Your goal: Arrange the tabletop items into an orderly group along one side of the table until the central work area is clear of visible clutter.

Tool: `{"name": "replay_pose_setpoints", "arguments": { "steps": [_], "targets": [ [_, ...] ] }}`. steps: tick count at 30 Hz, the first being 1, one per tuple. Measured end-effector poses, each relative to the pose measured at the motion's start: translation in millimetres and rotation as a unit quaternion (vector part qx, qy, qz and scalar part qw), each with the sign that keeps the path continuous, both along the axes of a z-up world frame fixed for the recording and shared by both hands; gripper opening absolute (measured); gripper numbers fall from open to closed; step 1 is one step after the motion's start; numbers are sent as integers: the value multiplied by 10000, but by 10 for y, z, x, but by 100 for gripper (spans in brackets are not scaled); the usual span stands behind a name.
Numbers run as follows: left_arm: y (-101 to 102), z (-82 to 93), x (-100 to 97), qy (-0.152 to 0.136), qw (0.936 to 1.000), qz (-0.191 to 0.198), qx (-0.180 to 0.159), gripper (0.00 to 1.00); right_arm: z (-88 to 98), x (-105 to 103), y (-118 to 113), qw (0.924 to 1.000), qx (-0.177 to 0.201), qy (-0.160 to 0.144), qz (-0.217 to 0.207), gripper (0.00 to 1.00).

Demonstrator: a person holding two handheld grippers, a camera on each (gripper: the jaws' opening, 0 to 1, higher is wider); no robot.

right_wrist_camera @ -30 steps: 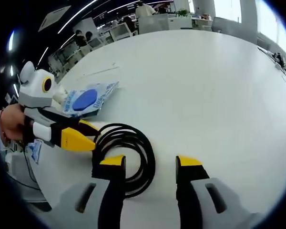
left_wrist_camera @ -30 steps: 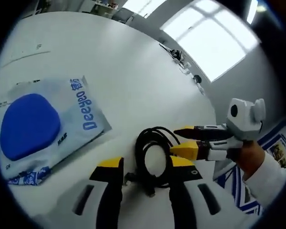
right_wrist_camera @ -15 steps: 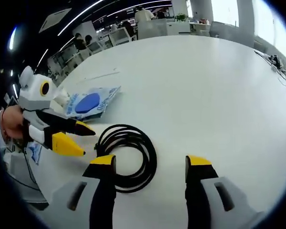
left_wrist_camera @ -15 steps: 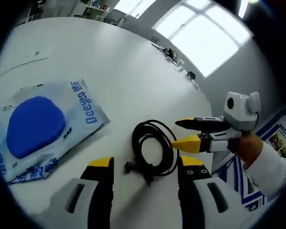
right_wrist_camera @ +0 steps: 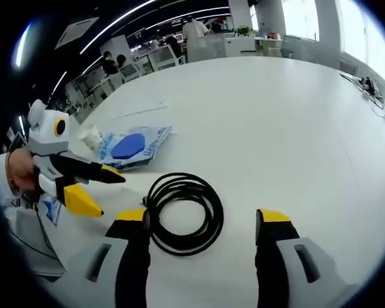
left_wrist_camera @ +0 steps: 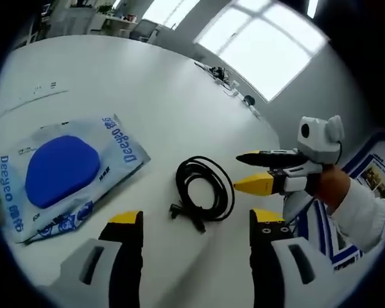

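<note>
Large white table [right_wrist_camera: 256, 115] in an open office; bright windows [left_wrist_camera: 263, 48] beyond its far edge, ceiling strip lights [right_wrist_camera: 125, 14], and desks [right_wrist_camera: 224, 43] behind.

Both grippers hover with jaws apart, holding nothing.
The left gripper [left_wrist_camera: 196, 224] and right gripper [right_wrist_camera: 202, 221] face each other, each gripped by a hand [left_wrist_camera: 333, 187]; a white sleeve [left_wrist_camera: 371, 215] covers the right arm.

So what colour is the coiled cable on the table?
Black; the coiled cable shows best in the right gripper view.
</note>
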State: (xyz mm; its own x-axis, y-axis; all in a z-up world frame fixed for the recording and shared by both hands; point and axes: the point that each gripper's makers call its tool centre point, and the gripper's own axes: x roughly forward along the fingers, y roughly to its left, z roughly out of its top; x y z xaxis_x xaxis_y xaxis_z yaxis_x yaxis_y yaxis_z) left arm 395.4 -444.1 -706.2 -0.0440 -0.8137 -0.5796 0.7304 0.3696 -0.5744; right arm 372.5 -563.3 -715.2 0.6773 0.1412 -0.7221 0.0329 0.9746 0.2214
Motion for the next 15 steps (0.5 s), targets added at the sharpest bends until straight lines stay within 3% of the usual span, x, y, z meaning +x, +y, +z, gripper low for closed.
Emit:
{"name": "replay_pose_setpoints", "arguments": {
  "steps": [15],
  "targets": [
    [417,274,-24,-363,9990,-20,-243,80,331,-47,402,9992,60,-362,160,71]
  ]
}}
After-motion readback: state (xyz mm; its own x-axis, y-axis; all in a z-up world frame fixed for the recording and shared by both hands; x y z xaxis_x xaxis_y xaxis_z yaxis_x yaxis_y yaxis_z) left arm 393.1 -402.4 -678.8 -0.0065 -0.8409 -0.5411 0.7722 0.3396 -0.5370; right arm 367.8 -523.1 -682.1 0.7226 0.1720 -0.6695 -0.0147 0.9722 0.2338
